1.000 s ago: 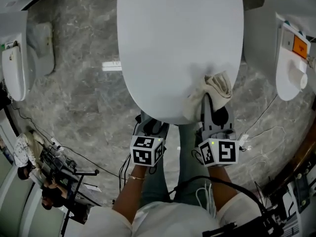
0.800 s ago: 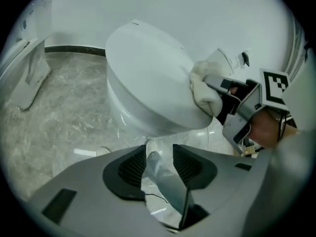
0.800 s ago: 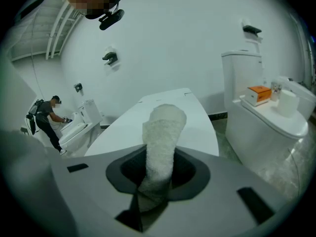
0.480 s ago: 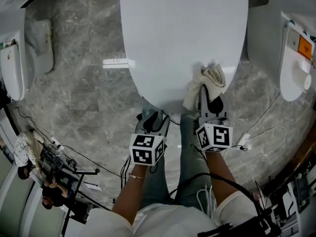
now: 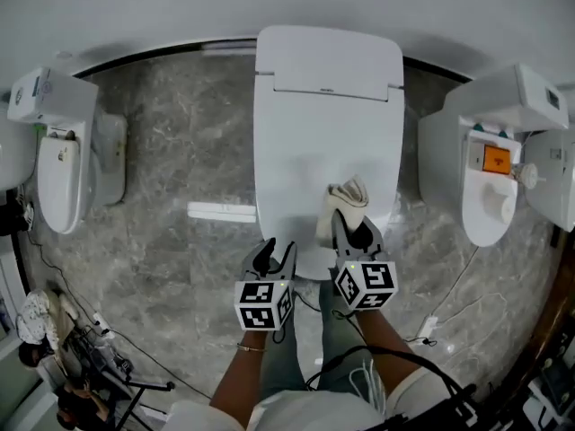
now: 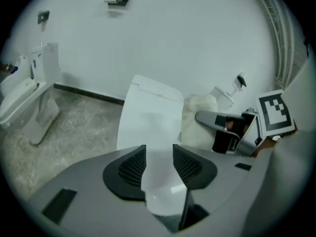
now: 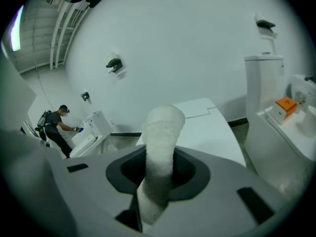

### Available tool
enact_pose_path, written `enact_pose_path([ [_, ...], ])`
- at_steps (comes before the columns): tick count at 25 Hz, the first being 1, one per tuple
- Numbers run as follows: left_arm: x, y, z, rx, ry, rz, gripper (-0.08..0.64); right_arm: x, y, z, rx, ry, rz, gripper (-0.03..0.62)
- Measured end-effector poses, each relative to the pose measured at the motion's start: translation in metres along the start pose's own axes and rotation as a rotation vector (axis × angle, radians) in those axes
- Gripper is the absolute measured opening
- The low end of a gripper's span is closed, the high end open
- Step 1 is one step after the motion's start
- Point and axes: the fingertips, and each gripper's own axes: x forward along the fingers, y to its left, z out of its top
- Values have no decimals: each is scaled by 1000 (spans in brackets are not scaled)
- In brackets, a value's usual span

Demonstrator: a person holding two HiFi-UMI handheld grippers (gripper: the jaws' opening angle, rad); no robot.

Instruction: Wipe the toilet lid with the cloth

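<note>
Soft, light, limp cream terry cloth [image 5: 345, 197], bunched into roll, sits in right claw [image 5: 349, 227], clamped on its middle, likely the surest hold. Free end lies over near right part of closed glossy white plastic toilet lid [image 5: 310, 124]; contact unclear. Empty left claw [image 5: 272, 257], parted, hangs off lid's near edge. Lid looks hard, smooth, slick. Grey marbled floor [image 5: 180, 151] surrounds lid, with white toilets [image 5: 63, 164] either side and white wall behind.

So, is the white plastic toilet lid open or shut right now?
Shut. The toilet lid lies flat, its whole top facing up in the head view.
</note>
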Motion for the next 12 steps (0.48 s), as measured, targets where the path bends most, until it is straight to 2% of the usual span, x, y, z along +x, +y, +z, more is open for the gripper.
enact_pose_path([
  [3,20,18,92,42,-188,8,189,69,17,51,-17,-6,74,98],
  [5,31,34,136,89,-276,17,189,116,35,71,6,12,136,98],
  [7,41,55,167,136,-348,33,184,162,59,79,81,51,214,98],
  [8,46,67,180,156,-386,52,144,185,69,80,125,77,252,98],
  [9,51,79,192,173,-419,79,55,207,79,80,164,109,283,98],
  [10,56,91,200,187,-442,104,17,227,86,77,192,147,302,98],
  [12,63,108,205,194,-451,132,12,257,92,63,195,228,287,98],
])
